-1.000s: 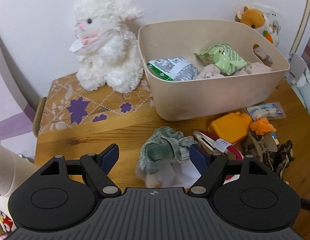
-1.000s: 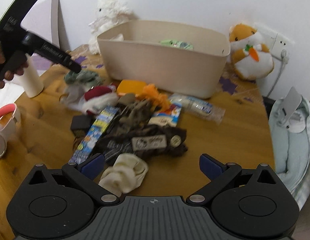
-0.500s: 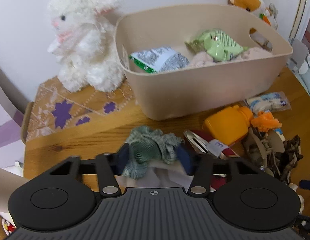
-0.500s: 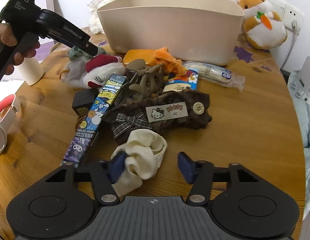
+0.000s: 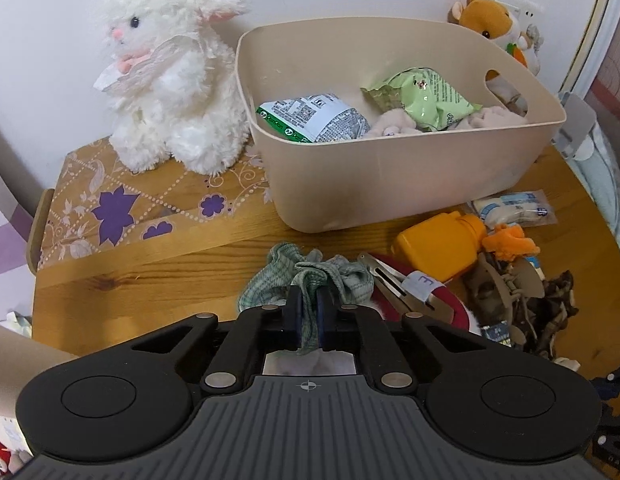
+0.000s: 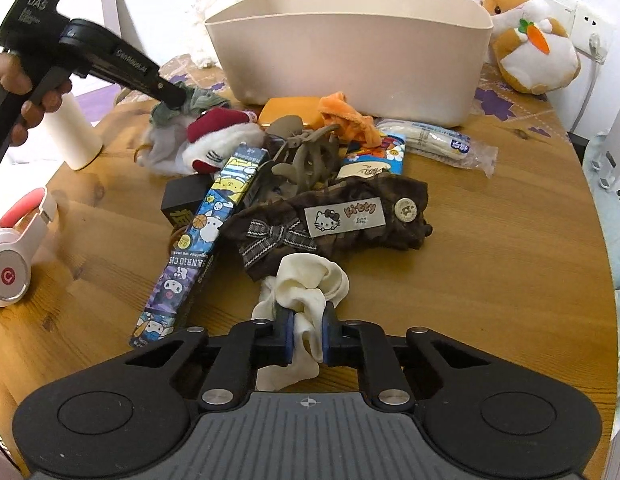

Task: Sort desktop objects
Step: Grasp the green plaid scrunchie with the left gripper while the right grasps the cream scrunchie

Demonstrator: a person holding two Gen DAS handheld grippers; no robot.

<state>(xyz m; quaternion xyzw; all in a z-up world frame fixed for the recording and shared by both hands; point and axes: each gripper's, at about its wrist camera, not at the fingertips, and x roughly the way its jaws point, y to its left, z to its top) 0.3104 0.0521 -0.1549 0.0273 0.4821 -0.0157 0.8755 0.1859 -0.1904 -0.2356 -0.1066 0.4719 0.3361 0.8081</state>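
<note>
Left wrist view shows the left gripper (image 5: pixel 308 312) clamped on a green checked cloth scrunchie (image 5: pixel 310 280) lying on the wooden table (image 5: pixel 149 280), just before the beige plastic bin (image 5: pixel 390 184); a silver hair clip (image 5: pixel 394 286) lies beside it. The right gripper (image 6: pixel 305 334) pinches a cream fabric scrunchie (image 6: pixel 310 284), touching a brown plaid pouch (image 6: pixel 342 216).
</note>
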